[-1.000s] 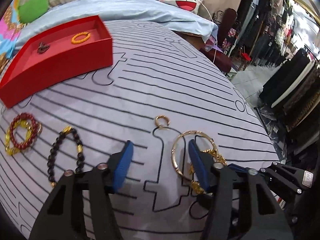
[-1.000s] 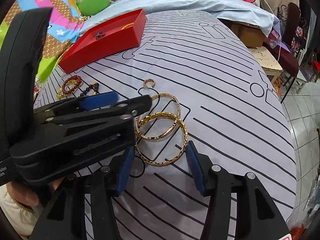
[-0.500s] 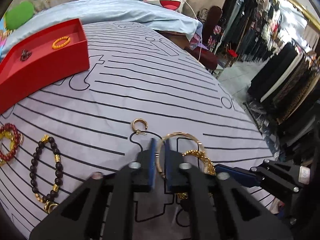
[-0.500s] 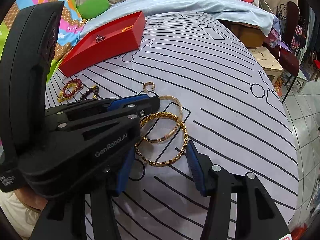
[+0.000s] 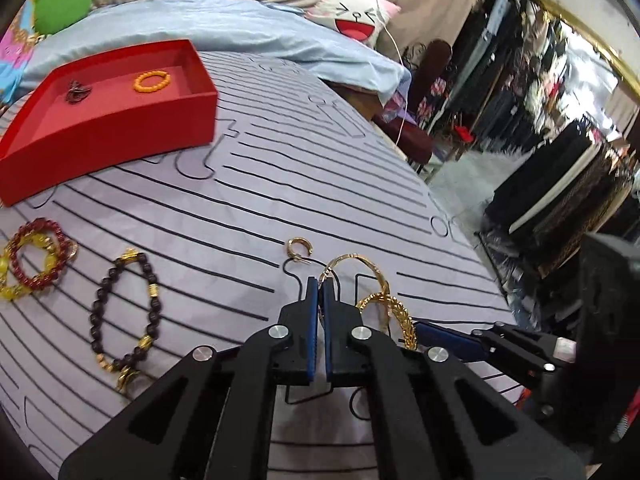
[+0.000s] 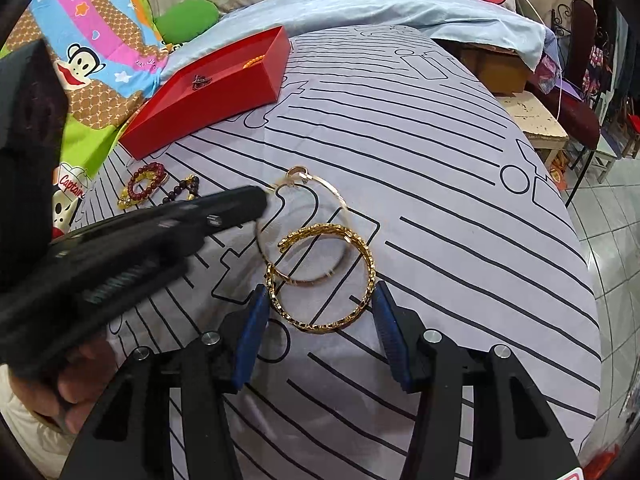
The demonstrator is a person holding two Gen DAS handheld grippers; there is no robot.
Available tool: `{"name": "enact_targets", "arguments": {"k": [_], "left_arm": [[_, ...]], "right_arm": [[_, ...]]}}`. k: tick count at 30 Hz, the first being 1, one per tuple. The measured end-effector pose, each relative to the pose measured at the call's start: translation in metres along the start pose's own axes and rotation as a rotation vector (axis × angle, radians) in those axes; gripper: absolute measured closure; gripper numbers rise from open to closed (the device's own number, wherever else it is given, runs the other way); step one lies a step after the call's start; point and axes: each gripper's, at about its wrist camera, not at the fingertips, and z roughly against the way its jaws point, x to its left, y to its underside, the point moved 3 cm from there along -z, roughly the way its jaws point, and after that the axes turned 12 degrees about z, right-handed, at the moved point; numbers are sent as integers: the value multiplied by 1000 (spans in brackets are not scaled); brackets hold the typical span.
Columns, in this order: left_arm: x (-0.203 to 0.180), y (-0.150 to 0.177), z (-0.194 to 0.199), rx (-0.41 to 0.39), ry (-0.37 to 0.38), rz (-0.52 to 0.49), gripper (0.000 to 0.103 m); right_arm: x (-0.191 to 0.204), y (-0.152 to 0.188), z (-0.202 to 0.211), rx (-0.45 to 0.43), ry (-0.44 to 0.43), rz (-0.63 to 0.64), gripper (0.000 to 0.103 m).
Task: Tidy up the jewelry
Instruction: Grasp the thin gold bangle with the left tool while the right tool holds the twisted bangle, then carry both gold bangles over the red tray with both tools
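My left gripper (image 5: 320, 284) is shut on the near rim of a thin gold bangle (image 5: 360, 258), which tilts up off the striped cloth (image 5: 280, 184). A thicker textured gold bangle (image 6: 370, 264) lies flat, overlapping the thin gold bangle (image 6: 340, 204). My right gripper (image 6: 320, 312) stands open, its blue pads on either side of the textured bangle's near rim without pressing it. A small gold hoop (image 5: 298, 247) lies just beyond. The red tray (image 5: 100, 128) at the far left holds an orange bead bracelet (image 5: 152, 82) and a dark brooch (image 5: 78, 90).
A dark bead bracelet (image 5: 120, 312) and a red bead bracelet with yellow charms (image 5: 36, 256) lie left on the cloth. A blue blanket (image 5: 240, 28) and a pillow (image 5: 352, 20) lie behind. The table edge drops off at the right toward a chair (image 6: 580, 112).
My left gripper went from open around the thin bangle's rim to shut on it, then rose and tilted the bangle up. The right gripper and the textured bangle stayed put.
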Motion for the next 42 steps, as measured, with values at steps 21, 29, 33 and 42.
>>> {"name": "enact_targets", "arguments": {"k": [21,29,33,42], "left_arm": [[22,1,13,-18,-99,8,97],[6,9,-12,13,-95,-59,74],[4,9,-20,2,-120,-82,82],[6,2,-8,-22,-70,-53,100]], "right_arm": [[-3,6,5,5,-7,-23,52],[-3,6,5,8,-9,-27,52],[-3,5,4,9,-6,-21,52],[-2,4,3,5,-5,-24,52]]}}
